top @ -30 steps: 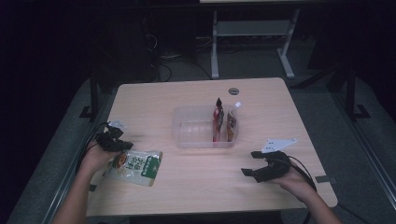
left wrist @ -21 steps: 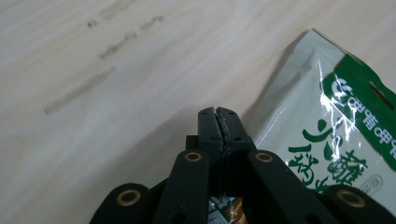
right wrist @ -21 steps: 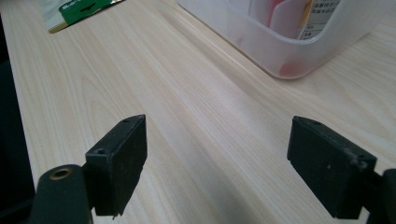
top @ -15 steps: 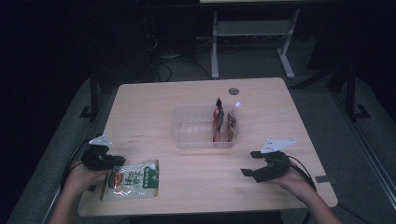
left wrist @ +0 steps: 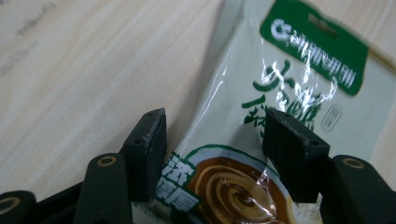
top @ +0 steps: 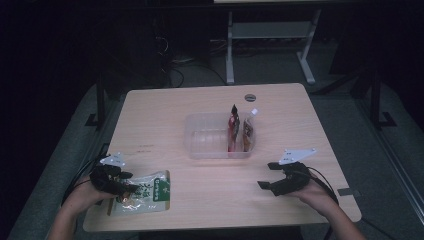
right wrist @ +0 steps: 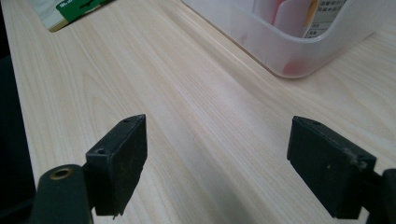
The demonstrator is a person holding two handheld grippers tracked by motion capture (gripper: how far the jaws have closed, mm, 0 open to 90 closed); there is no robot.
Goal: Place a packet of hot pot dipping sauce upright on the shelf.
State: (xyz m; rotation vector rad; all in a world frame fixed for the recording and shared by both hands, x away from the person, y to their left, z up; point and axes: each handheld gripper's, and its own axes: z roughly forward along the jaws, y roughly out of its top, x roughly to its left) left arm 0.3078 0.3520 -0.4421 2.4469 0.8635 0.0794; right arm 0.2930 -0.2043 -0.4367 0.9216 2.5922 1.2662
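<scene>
A white and green snack packet (top: 147, 192) lies flat on the wooden table (top: 210, 105) near its front left corner. My left gripper (top: 122, 184) is over the packet's left end. In the left gripper view the packet (left wrist: 280, 93) lies between and beneath the two black jaws of that gripper (left wrist: 217, 140). The jaws have just been opening and stand apart, their pads off the wrapper. My right gripper (top: 267, 175) rests at the front right, open, with bare table between the jaws (right wrist: 217, 163).
A clear plastic bin (top: 200, 150) stands mid-table with a red pouch (top: 233, 127) and a pale pouch (top: 248, 131) upright at its right end. The bin's corner (right wrist: 289, 51) is ahead of the right gripper. A round grommet (top: 250, 97) sits near the far edge.
The left gripper drew the packet toward the table's front left edge, then its jaws spread apart and the packet came to lie flat. The right gripper stayed still.
</scene>
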